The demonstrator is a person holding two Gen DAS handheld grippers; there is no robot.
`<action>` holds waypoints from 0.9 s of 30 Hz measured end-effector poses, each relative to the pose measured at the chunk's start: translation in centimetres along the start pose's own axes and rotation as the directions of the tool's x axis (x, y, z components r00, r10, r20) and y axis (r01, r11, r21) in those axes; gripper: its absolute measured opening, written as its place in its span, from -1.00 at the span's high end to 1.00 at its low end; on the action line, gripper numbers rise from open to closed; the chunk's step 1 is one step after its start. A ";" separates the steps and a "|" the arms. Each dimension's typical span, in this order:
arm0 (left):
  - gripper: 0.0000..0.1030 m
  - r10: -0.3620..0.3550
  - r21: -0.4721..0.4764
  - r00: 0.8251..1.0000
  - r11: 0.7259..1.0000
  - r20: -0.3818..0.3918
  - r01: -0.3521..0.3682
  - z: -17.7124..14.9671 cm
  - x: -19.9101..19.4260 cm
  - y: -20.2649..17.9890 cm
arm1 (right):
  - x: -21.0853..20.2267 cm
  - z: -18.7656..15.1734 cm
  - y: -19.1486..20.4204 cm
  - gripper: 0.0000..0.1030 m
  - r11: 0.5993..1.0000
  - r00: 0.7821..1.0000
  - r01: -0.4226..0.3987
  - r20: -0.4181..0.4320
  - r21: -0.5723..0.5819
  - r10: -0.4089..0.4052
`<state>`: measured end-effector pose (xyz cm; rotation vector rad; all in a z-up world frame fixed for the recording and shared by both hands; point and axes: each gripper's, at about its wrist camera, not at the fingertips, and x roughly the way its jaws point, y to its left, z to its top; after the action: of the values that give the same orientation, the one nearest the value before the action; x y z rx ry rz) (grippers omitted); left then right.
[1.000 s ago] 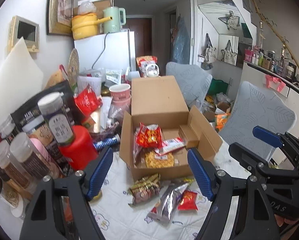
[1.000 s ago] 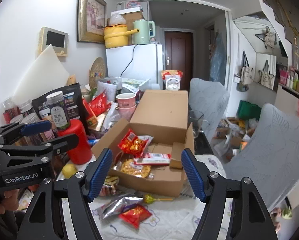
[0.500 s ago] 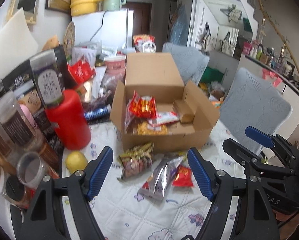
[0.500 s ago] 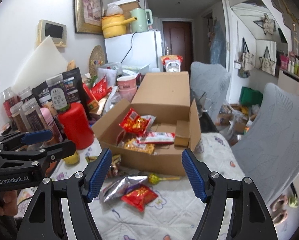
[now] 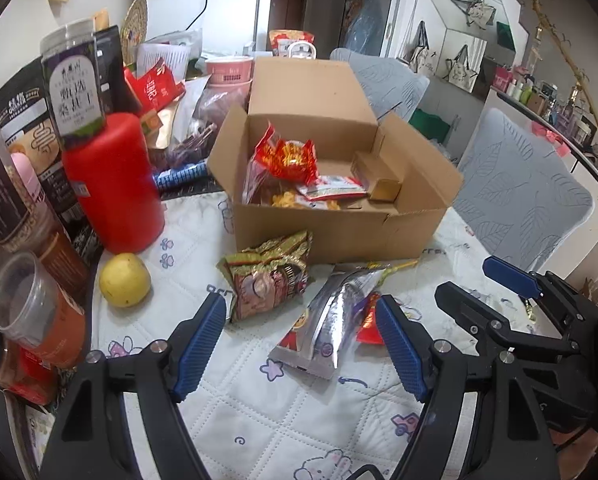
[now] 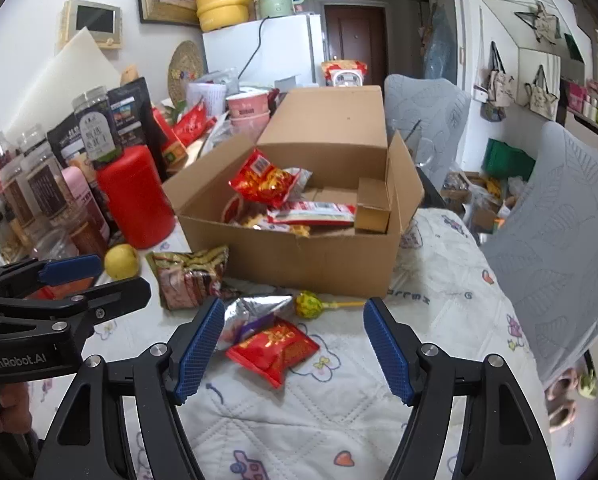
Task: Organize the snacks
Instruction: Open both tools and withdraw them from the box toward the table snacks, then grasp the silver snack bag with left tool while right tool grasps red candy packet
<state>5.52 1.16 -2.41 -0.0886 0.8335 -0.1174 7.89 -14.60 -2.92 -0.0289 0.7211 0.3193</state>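
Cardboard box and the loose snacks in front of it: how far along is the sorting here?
Partly done. The cardboard box already holds a few packets, including a red bag. Nothing is in hand: the left gripper and right gripper are both open and empty. Left on the tablecloth: the brown-gold packet, silver pouch, red packet and lollipop.

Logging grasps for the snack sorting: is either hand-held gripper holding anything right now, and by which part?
Nothing is held. The left hand-held gripper and right hand-held gripper are both open above the loose packets on the table, clamping none.
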 end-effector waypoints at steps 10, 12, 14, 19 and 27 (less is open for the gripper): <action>-0.49 0.029 -0.016 0.998 0.999 -0.057 -0.030 -1.2 3.2 1.4 | 4.0 -1.1 -0.2 -0.42 1.000 0.995 -0.006 -0.095 0.017 0.008; -0.49 0.031 -0.026 0.997 0.999 -0.064 -0.033 -1.3 3.6 1.8 | 4.8 -1.3 -0.2 -0.42 0.999 0.993 -0.019 -0.114 0.028 0.022; -0.49 0.036 -0.039 0.997 0.999 -0.073 -0.039 -1.5 4.0 2.3 | 5.4 -1.4 -0.2 -0.42 0.999 0.992 -0.024 -0.125 0.035 0.028; -0.49 0.033 -0.072 0.996 0.997 -0.079 -0.038 -1.6 4.4 3.4 | 6.9 -1.3 0.1 -0.42 0.999 0.988 -0.022 -0.151 0.035 0.027; -0.49 -0.021 -0.089 0.995 0.996 -0.101 0.012 -1.4 4.8 3.4 | 9.4 -2.6 -0.1 -0.39 1.000 0.971 0.003 -0.237 0.030 0.004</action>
<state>7.92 3.79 -7.32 -0.1741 0.9396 -0.1013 12.88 -12.44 -11.08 -0.0392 0.9632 0.3081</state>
